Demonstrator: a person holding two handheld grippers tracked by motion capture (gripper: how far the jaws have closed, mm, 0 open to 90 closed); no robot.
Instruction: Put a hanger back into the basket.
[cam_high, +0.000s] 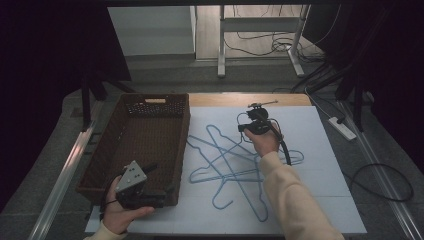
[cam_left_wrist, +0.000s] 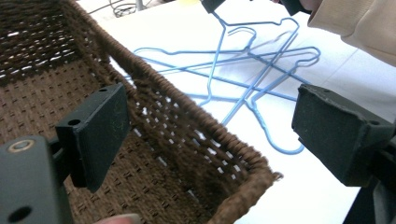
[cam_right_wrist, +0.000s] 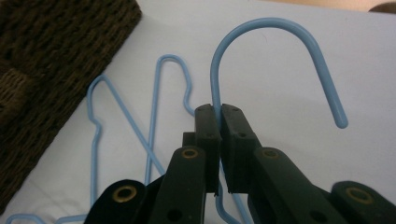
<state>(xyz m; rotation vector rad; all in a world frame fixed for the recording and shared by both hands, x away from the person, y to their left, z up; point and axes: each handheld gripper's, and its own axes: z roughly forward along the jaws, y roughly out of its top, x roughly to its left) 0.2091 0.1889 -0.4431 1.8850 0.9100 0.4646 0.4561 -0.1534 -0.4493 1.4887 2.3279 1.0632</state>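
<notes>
Right gripper (cam_right_wrist: 219, 109) clamps 1 blue hanger's (cam_right_wrist: 280, 28) neck; left gripper (cam_left_wrist: 205, 126) gapes, empty.

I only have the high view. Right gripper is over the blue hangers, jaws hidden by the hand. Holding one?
Observer: Yes. In the right gripper view the right gripper is shut on a blue hanger, pinching the wire just below its hook.
Operator: Which way does the hook point?
Observer: It curves up and over beyond the jaws; its free end hangs clear above the white table.
Operator: Left gripper, open?
Observer: Open. In the left gripper view the left gripper has its jaws wide apart on either side of the brown basket rim.
</notes>
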